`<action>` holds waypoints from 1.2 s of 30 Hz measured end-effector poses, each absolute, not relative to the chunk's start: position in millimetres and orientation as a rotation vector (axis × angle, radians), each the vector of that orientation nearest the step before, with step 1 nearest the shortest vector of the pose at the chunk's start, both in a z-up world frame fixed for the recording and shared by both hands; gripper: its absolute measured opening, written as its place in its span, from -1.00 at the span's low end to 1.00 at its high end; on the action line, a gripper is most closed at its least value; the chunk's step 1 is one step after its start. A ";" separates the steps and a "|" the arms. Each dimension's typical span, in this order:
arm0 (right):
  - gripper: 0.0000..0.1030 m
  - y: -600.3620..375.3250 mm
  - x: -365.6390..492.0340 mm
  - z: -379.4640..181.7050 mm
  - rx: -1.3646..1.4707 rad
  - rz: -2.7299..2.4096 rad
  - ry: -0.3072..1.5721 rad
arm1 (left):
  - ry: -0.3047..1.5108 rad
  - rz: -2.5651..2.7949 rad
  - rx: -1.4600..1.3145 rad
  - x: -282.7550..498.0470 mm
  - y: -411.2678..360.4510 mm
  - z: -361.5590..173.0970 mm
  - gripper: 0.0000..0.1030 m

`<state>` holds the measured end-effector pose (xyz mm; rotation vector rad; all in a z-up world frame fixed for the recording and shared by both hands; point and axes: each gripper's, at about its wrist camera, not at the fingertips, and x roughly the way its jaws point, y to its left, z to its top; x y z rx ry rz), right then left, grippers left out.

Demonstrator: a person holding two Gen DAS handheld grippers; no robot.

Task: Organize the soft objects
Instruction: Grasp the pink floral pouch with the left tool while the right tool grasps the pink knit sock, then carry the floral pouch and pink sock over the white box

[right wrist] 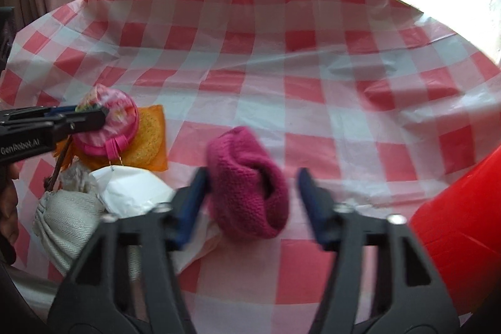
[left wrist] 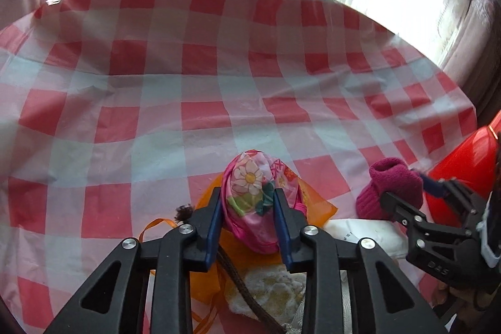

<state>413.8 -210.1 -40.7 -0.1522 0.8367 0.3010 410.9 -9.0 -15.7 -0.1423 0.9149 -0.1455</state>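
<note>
1. Blue pads of the left gripper (left wrist: 249,219) pressed on both sides of a pink floral fabric pouch (left wrist: 255,196); its jaws were clamped on it.
2. That pouch sat on a flat orange mesh bag (right wrist: 152,140) lying on the red-and-white checked plastic tablecloth (left wrist: 219,77).
3. The right gripper (right wrist: 252,202) straddled a magenta knitted wool hat (right wrist: 249,183). Its left pad touched the hat's edge, while the right pad stood clear with a gap, so the jaws were apart and held nothing.
4. The hat rested on the cloth, near the middle of the right wrist view, just beside a white plastic packet (right wrist: 131,190).
5. A grey herringbone fabric bundle (right wrist: 67,218) lay beside the packet, near the cloth's front edge.
6. A glossy red container (right wrist: 463,208) stood at the right, near the hat.
</note>
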 end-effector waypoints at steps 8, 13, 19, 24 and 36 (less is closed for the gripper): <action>-0.43 -216.6 397.4 -30.3 -0.145 0.290 0.779 | 0.836 -0.120 -0.233 394.1 5.8 -0.6 -0.40; -0.44 -230.3 377.2 -21.3 -0.121 0.268 0.752 | 0.791 -0.085 -0.257 374.6 16.1 10.8 -0.40; -0.44 -243.6 344.9 -9.0 -0.126 0.239 0.730 | 0.757 -0.026 -0.284 348.2 29.4 20.9 -0.40; -0.44 -247.8 305.0 -4.5 -0.135 0.256 0.733 | 0.750 0.009 -0.308 319.6 36.1 21.9 -0.40; -0.44 -245.0 219.2 7.4 -0.164 0.366 0.748 | 0.749 0.093 -0.381 225.5 48.5 15.9 -0.40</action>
